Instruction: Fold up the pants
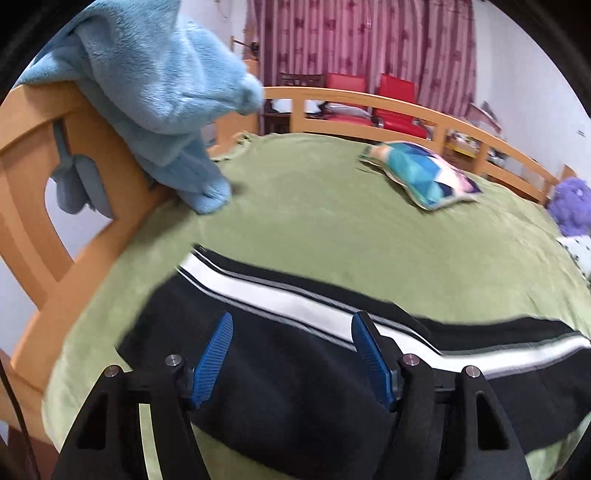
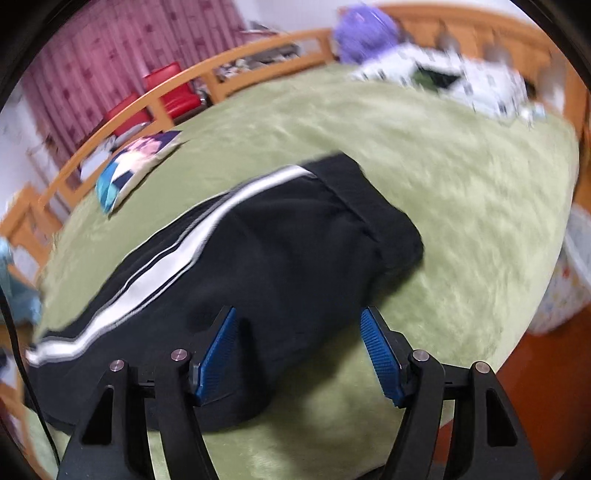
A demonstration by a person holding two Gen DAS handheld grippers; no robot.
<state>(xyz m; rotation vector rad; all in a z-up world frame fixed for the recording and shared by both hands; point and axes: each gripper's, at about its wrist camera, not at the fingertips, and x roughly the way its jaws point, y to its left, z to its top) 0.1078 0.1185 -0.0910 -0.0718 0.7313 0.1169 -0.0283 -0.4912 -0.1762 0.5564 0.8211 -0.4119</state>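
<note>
Black pants [image 1: 288, 354] with a white side stripe [image 1: 280, 295] lie flat on the green bedspread [image 1: 332, 229]. My left gripper [image 1: 291, 325] hovers over them, open, blue pads [image 1: 216, 350] apart with only cloth lying beneath. In the right wrist view the pants [image 2: 266, 251] stretch from the waistband [image 2: 373, 210] at upper right down to the lower left, the stripe [image 2: 162, 258] running along their far side. My right gripper [image 2: 299, 321] is open above the near edge of the pants, nothing pinched between its pads [image 2: 376, 347].
A blue fleece blanket [image 1: 159, 96] hangs over the wooden bed rail [image 1: 70, 122] at left. A colourful cushion [image 1: 421, 173] lies farther back on the bed. A purple plush [image 2: 365, 29] and patterned white bedding [image 2: 461, 77] sit near the headboard. Red chairs [image 1: 373, 99] stand beyond the rail.
</note>
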